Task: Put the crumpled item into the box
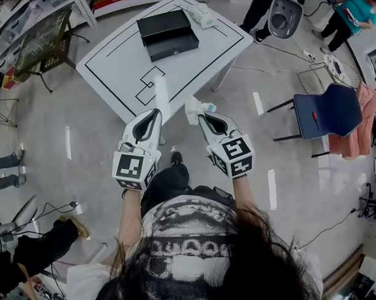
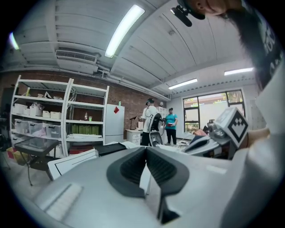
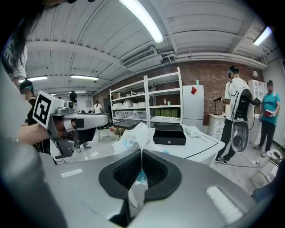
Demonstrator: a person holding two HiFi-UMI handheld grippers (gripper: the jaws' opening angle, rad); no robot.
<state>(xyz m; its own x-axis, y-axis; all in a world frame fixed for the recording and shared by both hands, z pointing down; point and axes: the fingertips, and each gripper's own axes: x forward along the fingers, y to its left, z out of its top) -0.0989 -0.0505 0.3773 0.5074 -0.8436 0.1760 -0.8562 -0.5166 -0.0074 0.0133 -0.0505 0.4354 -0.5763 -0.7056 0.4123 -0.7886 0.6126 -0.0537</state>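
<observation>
My right gripper [image 1: 200, 116] is shut on a crumpled white plastic item [image 1: 193, 108], held in the air just off the near corner of the white table [image 1: 117, 67]. In the right gripper view the crumpled item [image 3: 132, 136] bulges out past the closed jaws [image 3: 141, 154]. The black open box [image 1: 167, 32] stands on the far part of the table, and shows as a low black box [image 3: 169, 134] beyond the item. My left gripper [image 1: 156, 113] hovers beside the right one, shut, with nothing in its jaws [image 2: 146, 149].
A second crumpled white item [image 1: 202, 15] lies on the table beside the box. A blue chair [image 1: 328, 110] stands to the right, a dark mesh side table [image 1: 44, 41] to the left. People stand beyond the table [image 3: 236, 113]. Shelving lines the brick wall [image 2: 67, 118].
</observation>
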